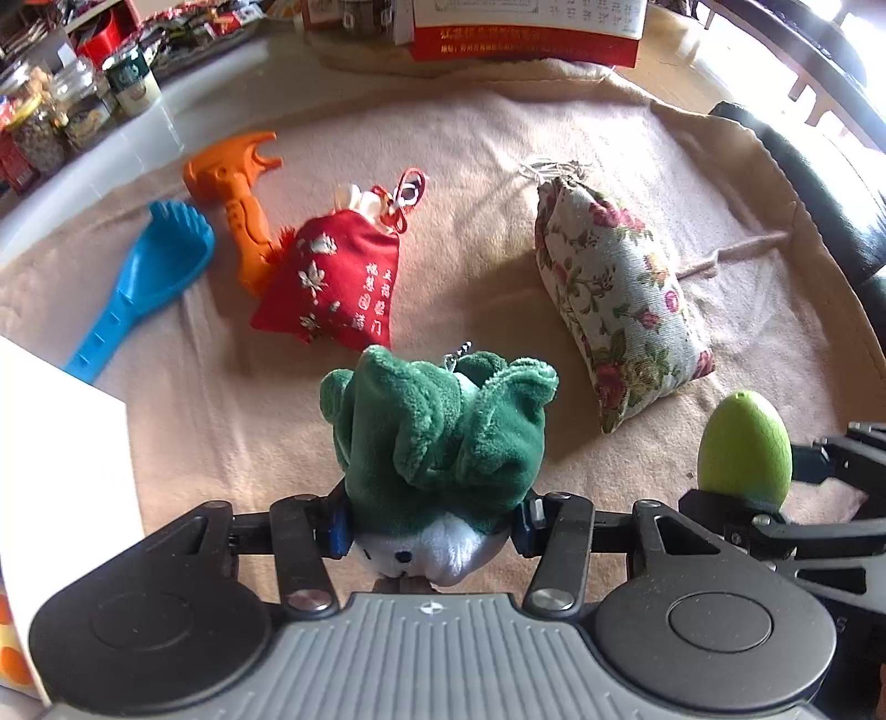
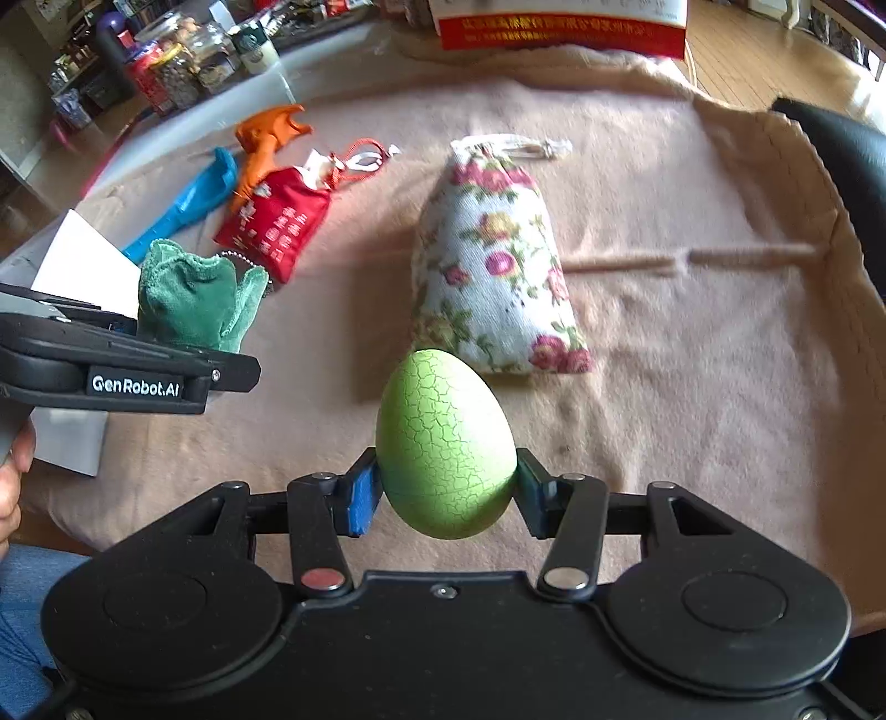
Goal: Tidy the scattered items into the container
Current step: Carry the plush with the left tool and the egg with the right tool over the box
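My left gripper (image 1: 434,529) is shut on a green-and-white plush toy (image 1: 437,432), held above the beige cloth (image 1: 387,138); the toy also shows in the right wrist view (image 2: 194,302). My right gripper (image 2: 446,493) is shut on a green crackled egg (image 2: 446,448), which shows at the right in the left wrist view (image 1: 745,451). On the cloth lie a red pouch (image 1: 332,282), a floral pouch (image 1: 614,299), an orange toy tool (image 1: 238,194) and a blue toy scoop (image 1: 149,271). A white container edge (image 1: 61,476) is at my left.
Jars and cans (image 1: 50,122) stand at the far left off the cloth. A red-and-white box (image 1: 526,33) stands at the back. A dark chair (image 1: 819,183) is at the right. A thin stick (image 2: 692,257) lies right of the floral pouch.
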{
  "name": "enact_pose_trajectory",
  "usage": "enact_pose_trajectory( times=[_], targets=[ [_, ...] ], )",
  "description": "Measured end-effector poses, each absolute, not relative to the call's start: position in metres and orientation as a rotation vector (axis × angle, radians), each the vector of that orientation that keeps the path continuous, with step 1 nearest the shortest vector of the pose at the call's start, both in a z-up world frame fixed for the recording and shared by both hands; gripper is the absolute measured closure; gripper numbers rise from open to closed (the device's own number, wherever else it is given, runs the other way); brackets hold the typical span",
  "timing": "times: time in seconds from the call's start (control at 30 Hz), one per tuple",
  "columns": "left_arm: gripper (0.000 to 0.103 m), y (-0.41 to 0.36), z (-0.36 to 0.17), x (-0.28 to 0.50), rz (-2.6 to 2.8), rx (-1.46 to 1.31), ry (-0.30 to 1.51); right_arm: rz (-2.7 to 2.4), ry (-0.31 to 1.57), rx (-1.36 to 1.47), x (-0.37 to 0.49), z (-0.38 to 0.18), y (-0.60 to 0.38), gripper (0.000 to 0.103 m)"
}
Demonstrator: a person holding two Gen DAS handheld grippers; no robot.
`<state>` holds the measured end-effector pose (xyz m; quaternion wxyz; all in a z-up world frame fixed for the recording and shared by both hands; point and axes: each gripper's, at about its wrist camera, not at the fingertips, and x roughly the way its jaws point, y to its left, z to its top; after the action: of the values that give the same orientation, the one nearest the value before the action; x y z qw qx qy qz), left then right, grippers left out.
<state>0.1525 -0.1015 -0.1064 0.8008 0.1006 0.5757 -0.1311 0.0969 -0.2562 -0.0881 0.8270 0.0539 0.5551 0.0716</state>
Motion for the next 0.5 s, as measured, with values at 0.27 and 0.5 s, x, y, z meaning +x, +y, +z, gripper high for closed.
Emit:
enact_pose_trajectory(
  times=[0.27, 0.5],
  targets=[
    [0.051, -0.073, -0.069, 0.140, -0.239, 0.236, 1.189, 0.230, 1.108, 0.067, 0.103, -0.051, -0.228, 0.052],
    [0.051, -0.027, -0.019, 0.135, -0.179, 0.228, 1.115, 0.304, 1.050, 0.038, 0.108, -0.023, -0.195, 0.052]
  ],
)
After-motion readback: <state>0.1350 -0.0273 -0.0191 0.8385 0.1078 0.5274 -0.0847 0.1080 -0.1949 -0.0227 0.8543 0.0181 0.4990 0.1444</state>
